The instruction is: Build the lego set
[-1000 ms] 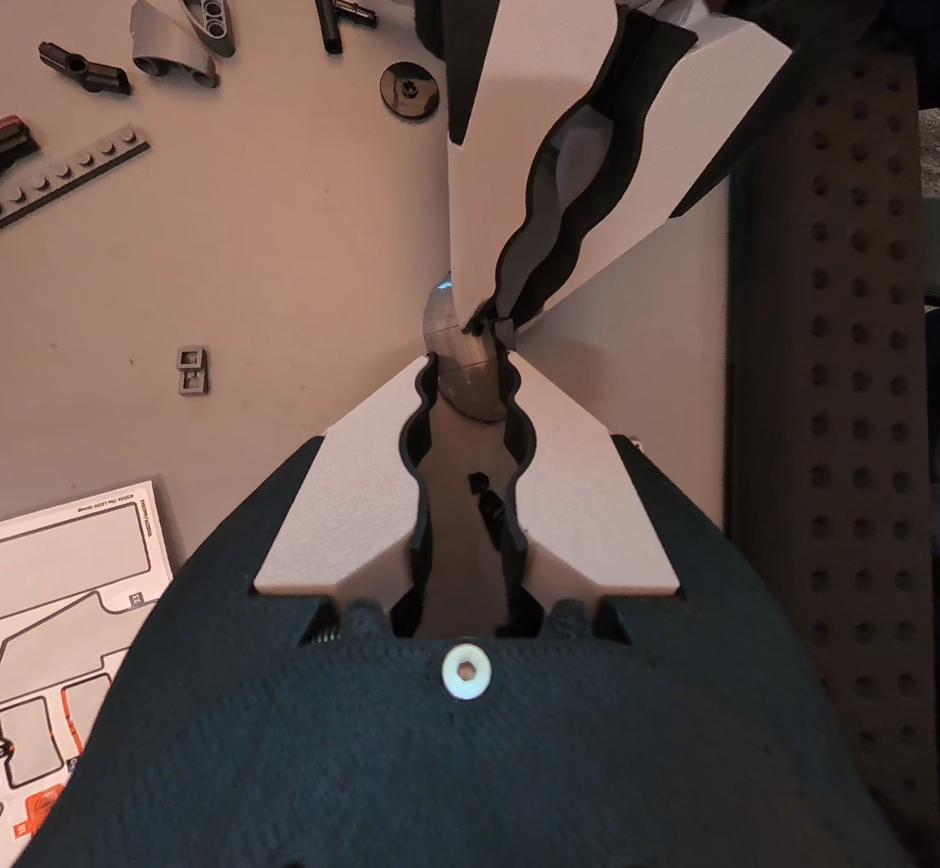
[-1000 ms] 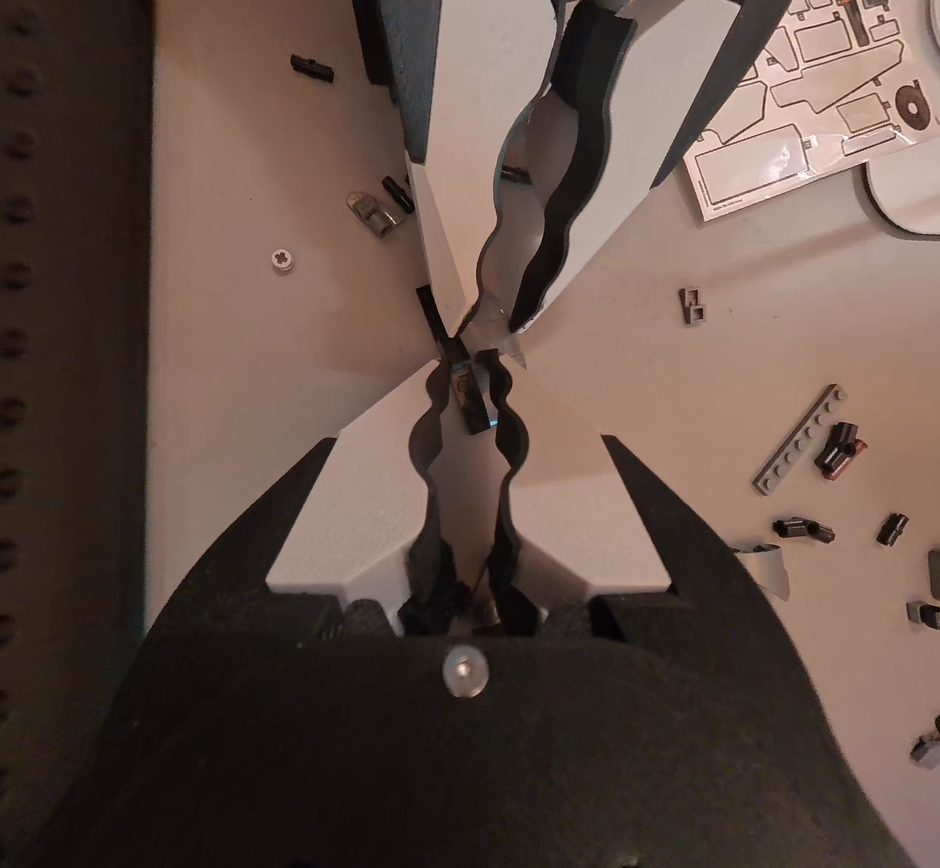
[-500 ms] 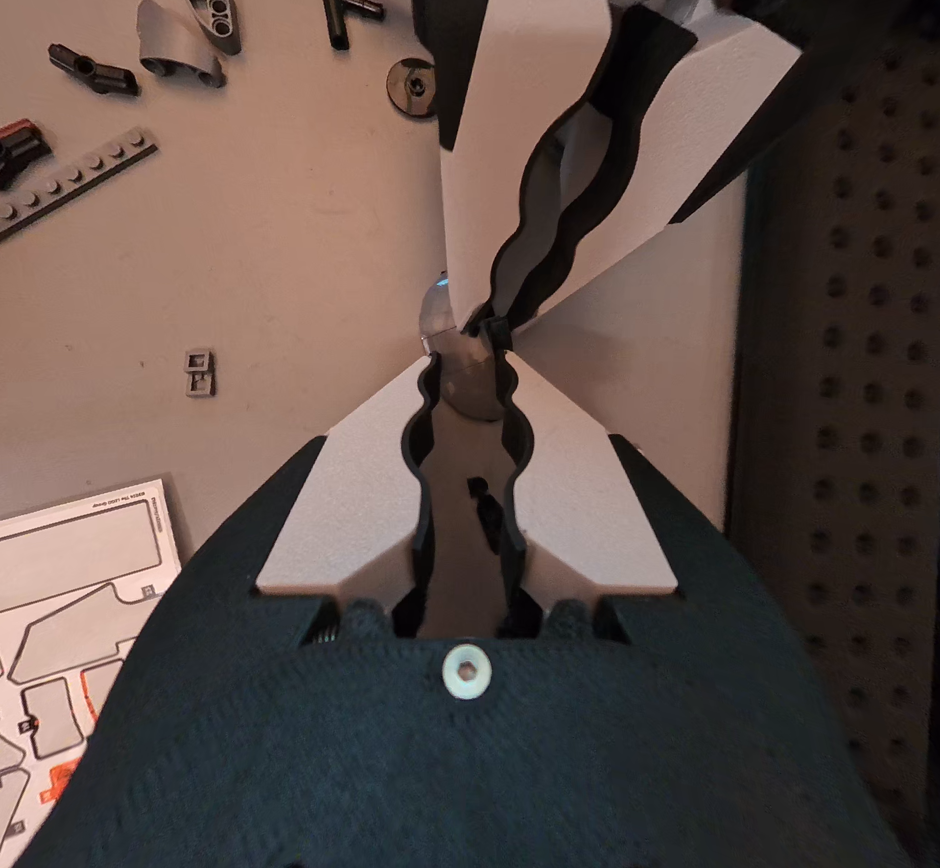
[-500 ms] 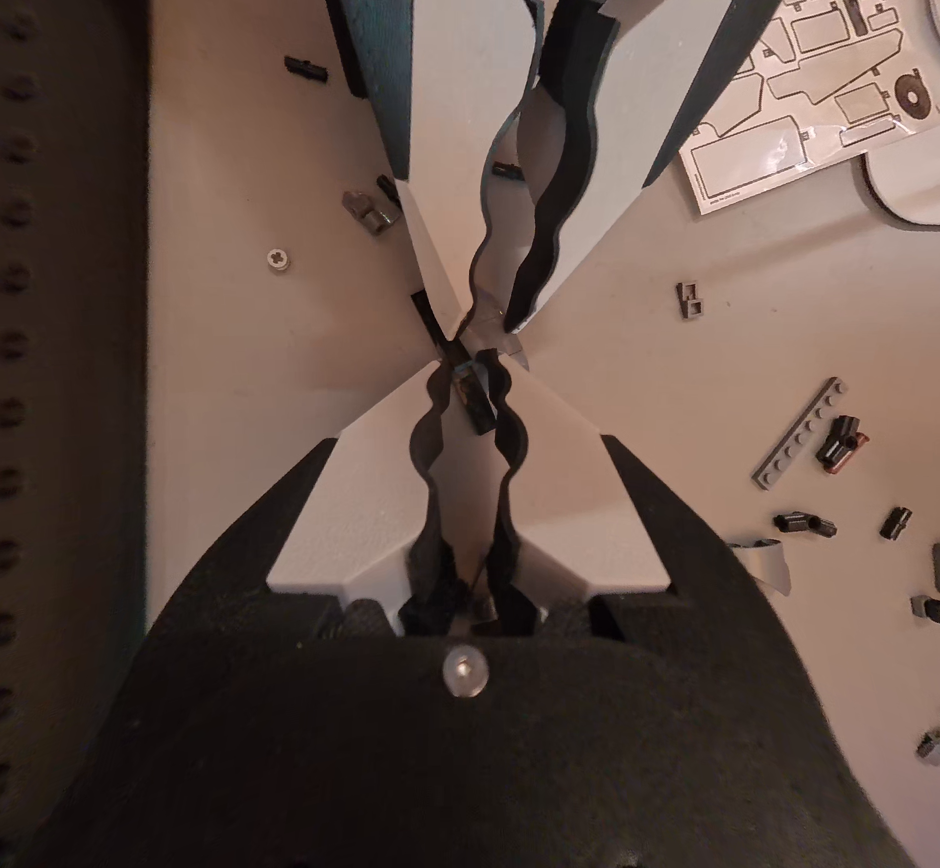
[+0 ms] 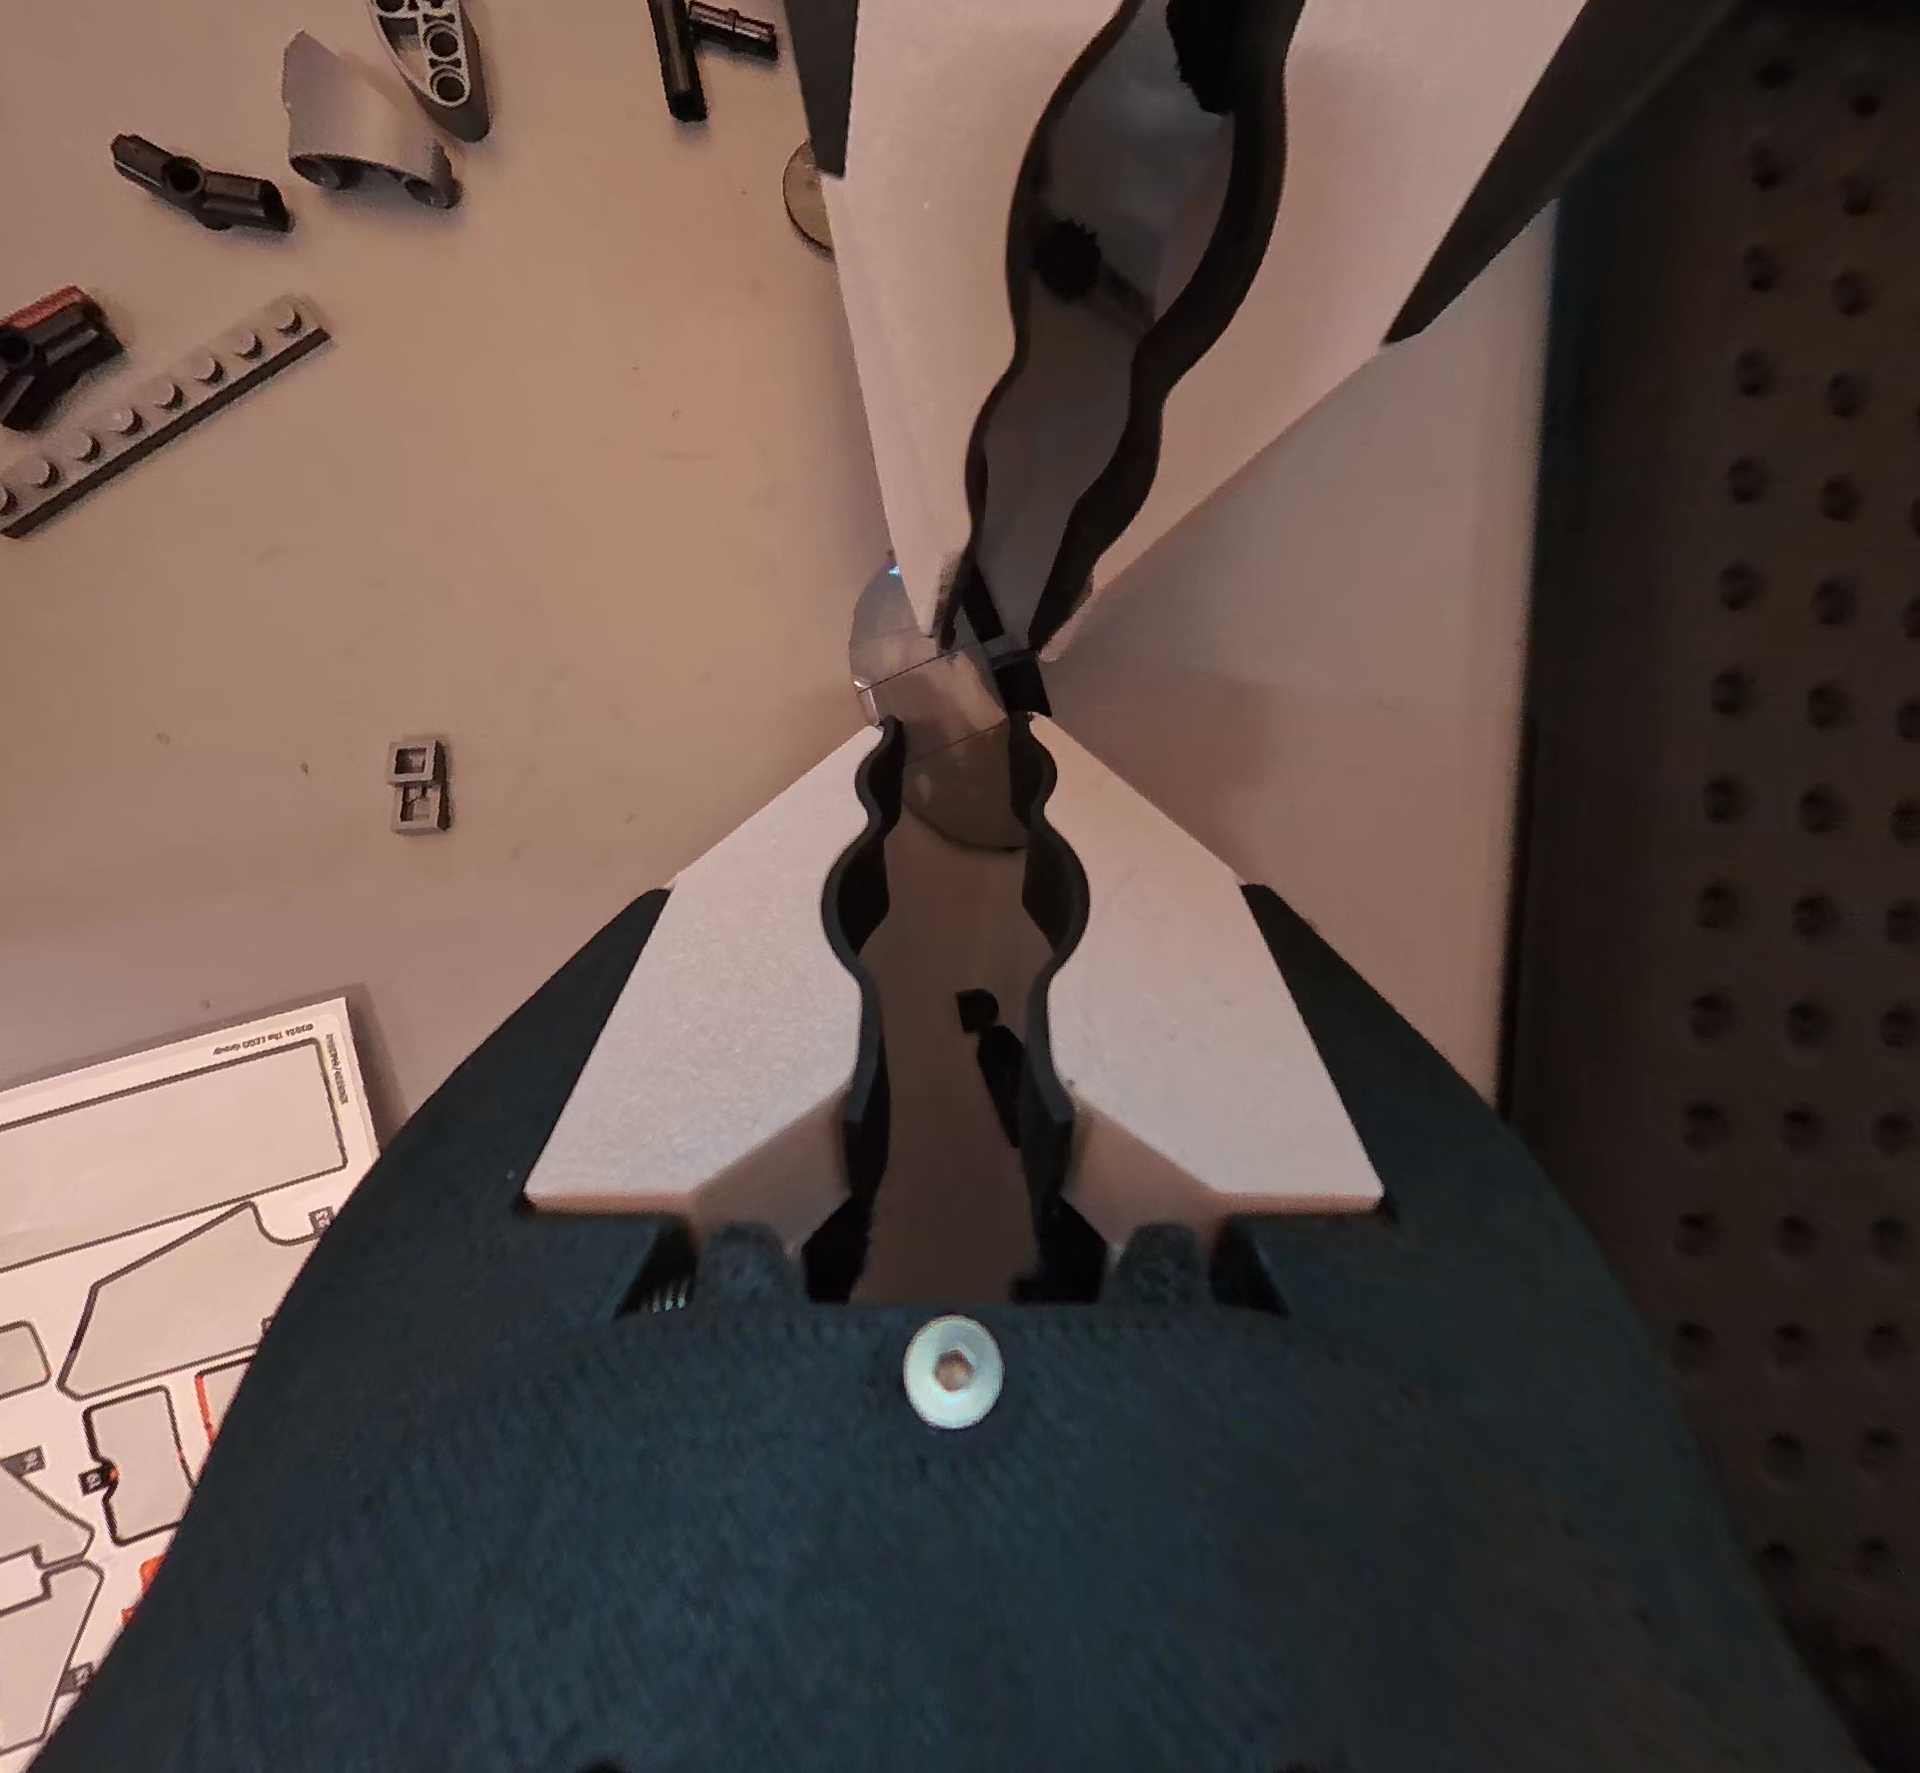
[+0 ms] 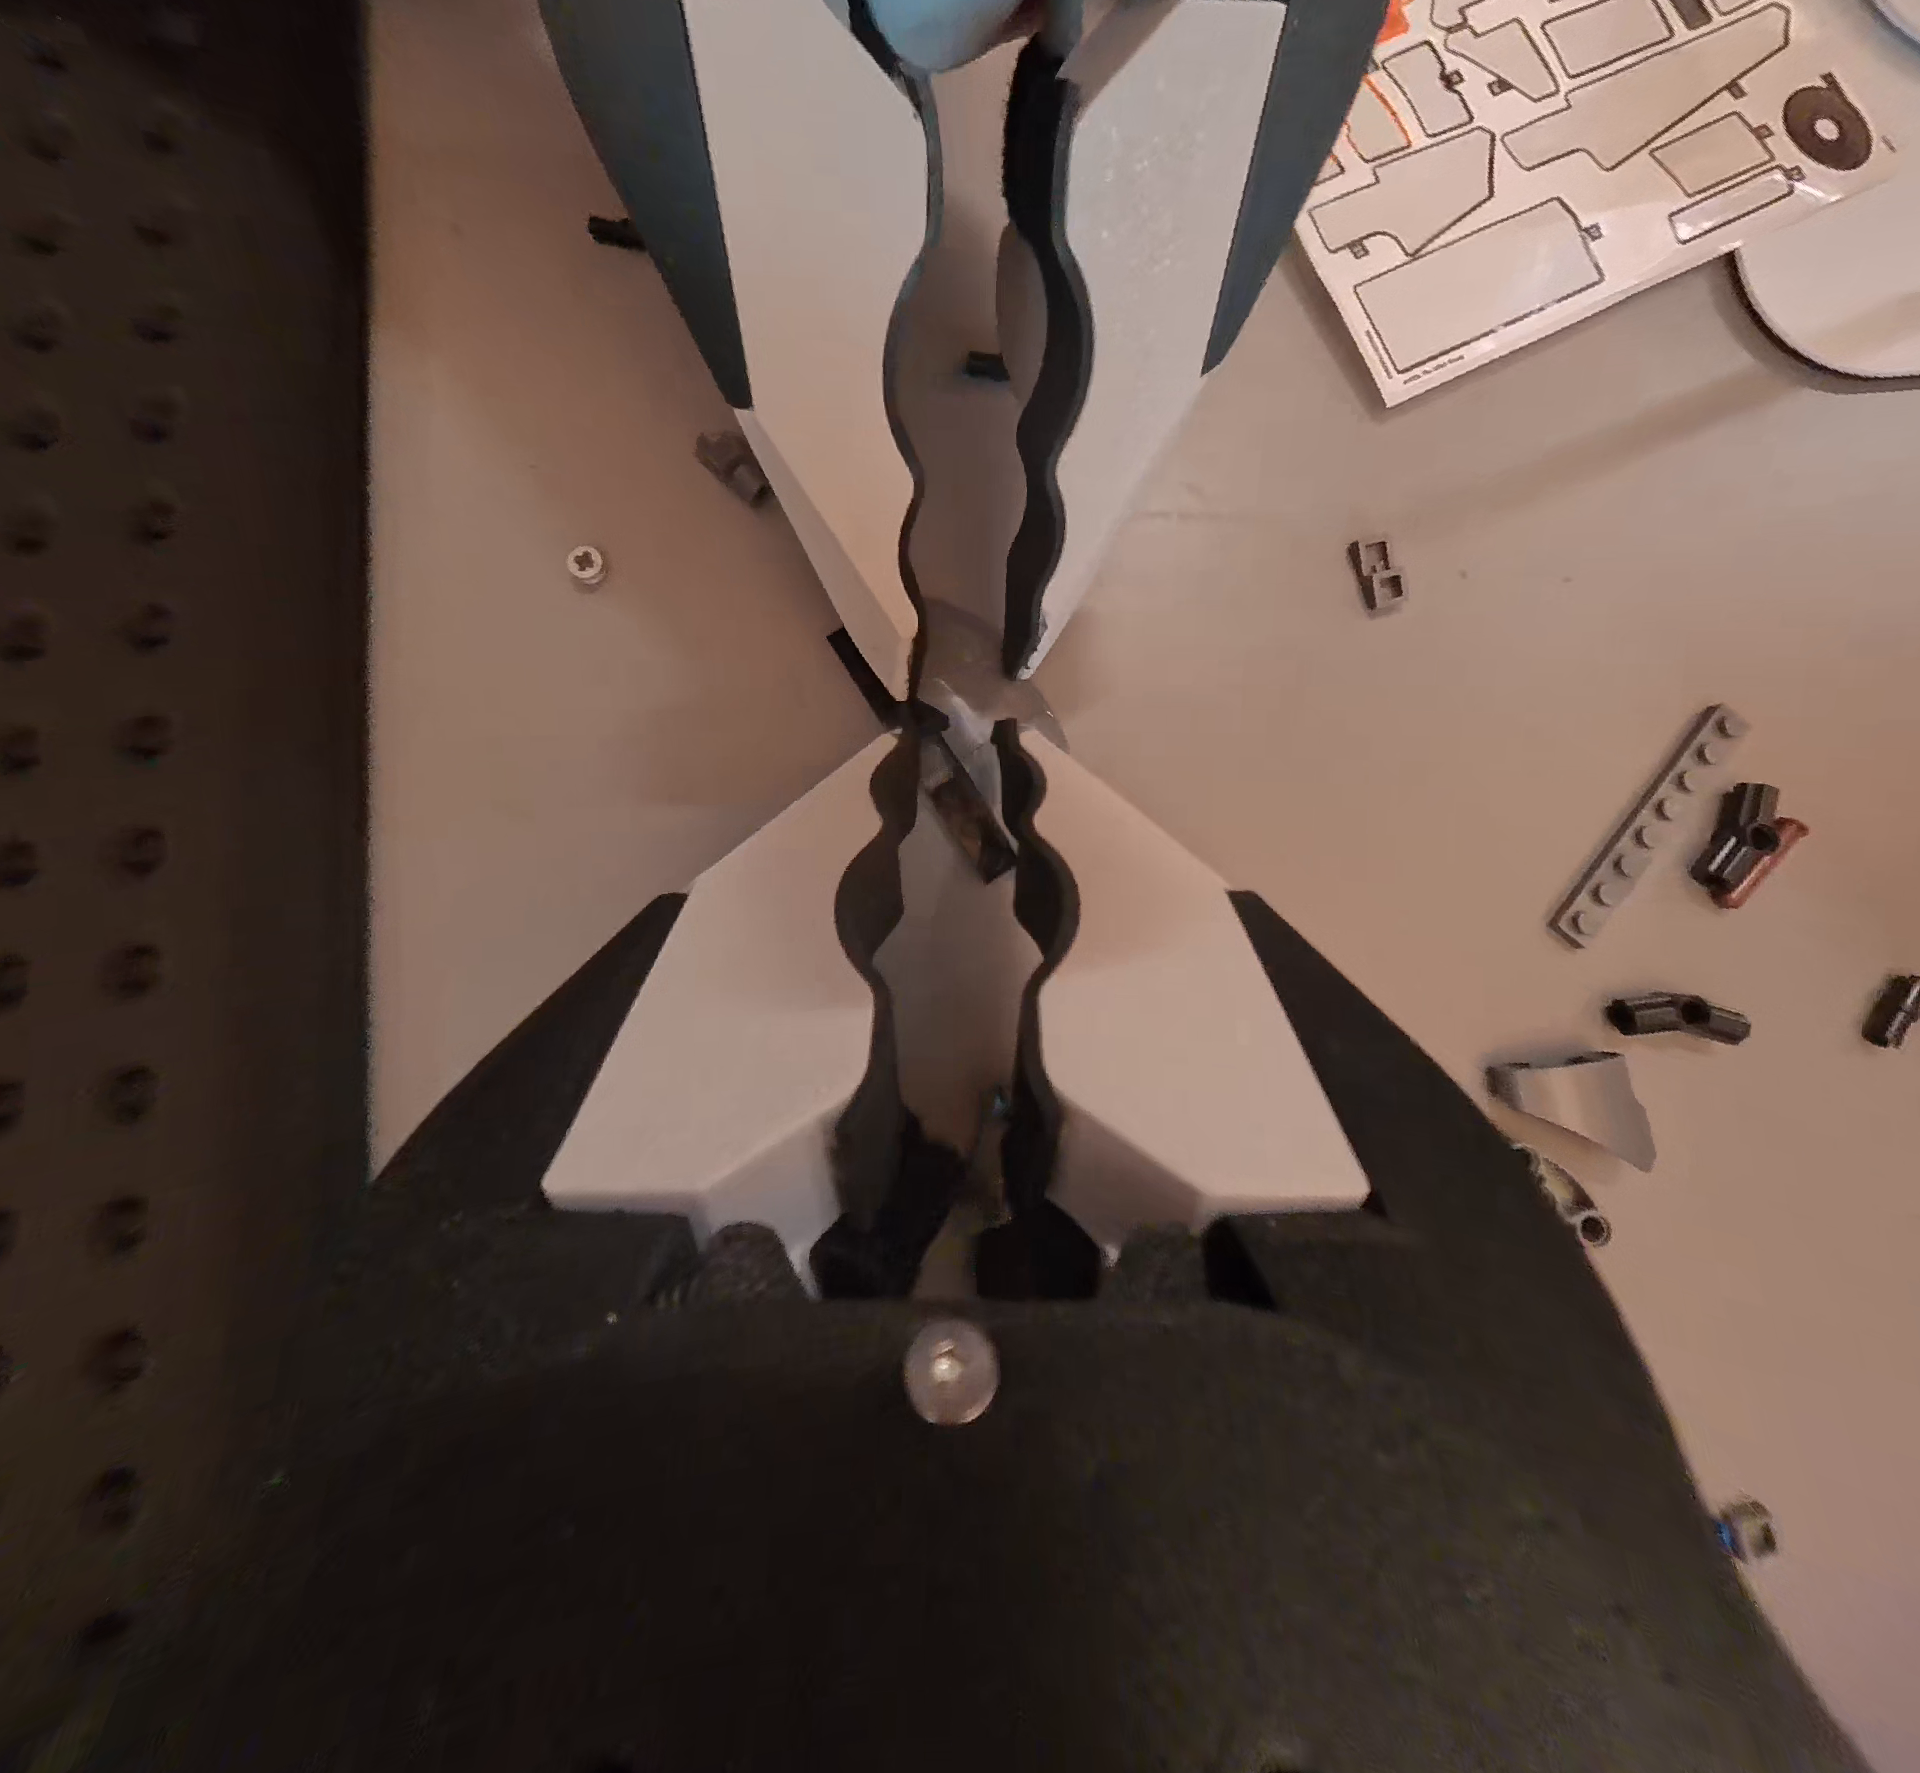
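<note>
My left gripper (image 5: 951, 752) is shut on a grey curved lego piece (image 5: 925, 684) and holds it above the table. My right gripper (image 5: 997, 617) comes in from the top of the left wrist view, tip to tip with it, and holds a small black piece (image 5: 1016, 679) against the grey piece's right edge. In the right wrist view my right gripper (image 6: 961, 747) is shut on the small black piece (image 6: 971, 824). The left gripper (image 6: 966, 658) faces it from above with the grey piece (image 6: 977, 684). Where the two pieces meet is mostly hidden by the fingertips.
Loose parts lie on the table: a long grey plate (image 5: 156, 419) (image 6: 1642, 819), a small grey clip (image 5: 419, 788) (image 6: 1377, 577), black connectors (image 5: 197, 183) (image 6: 1673, 1015) and a grey curved panel (image 5: 358, 118). A sticker sheet (image 5: 156, 1256) (image 6: 1558, 123) lies nearby. A dark studded mat (image 5: 1766, 788) (image 6: 156, 788) borders the table. The tips of both grippers are at nearly the same place. The left tips stand about 8 cm off the small grey clip (image 6: 1377, 577).
The two grippers have swung from an angle to nearly straight opposite each other and drawn closer. The black piece now sits against the grey piece. Both stay shut.
</note>
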